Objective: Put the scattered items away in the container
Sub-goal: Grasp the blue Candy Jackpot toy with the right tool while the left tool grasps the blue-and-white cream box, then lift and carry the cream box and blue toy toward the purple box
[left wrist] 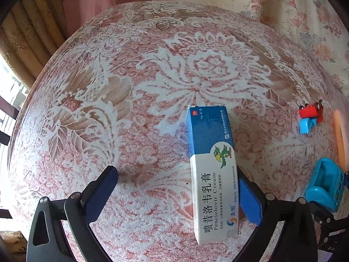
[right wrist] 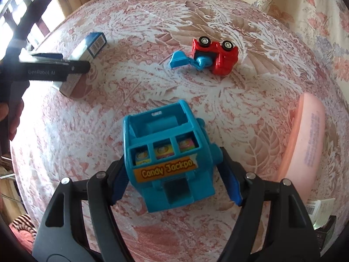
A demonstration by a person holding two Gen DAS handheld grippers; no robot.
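Observation:
A blue-and-white cream box (left wrist: pixel 209 163) lies on the lace-patterned tablecloth (left wrist: pixel 141 87). It sits between the jaws of my left gripper (left wrist: pixel 176 174), close against the right finger (left wrist: pixel 248 203) and well apart from the left one; this gripper is wide open. My right gripper (right wrist: pixel 172 170) is shut on a blue Candy Jackpot toy (right wrist: pixel 168 152), one finger on each side. A red toy car (right wrist: pixel 216 54) with a blue scoop lies tipped over farther back. The pink container (right wrist: pixel 305 135) stands at the right.
In the right wrist view the left gripper (right wrist: pixel 54 69) covers part of the cream box (right wrist: pixel 93 43), with a hand (right wrist: pixel 13 113) behind it. Small cartons (right wrist: pixel 320 209) lie at the lower right. Curtains (left wrist: pixel 32 32) and a floral cloth (left wrist: pixel 305 21) border the round table.

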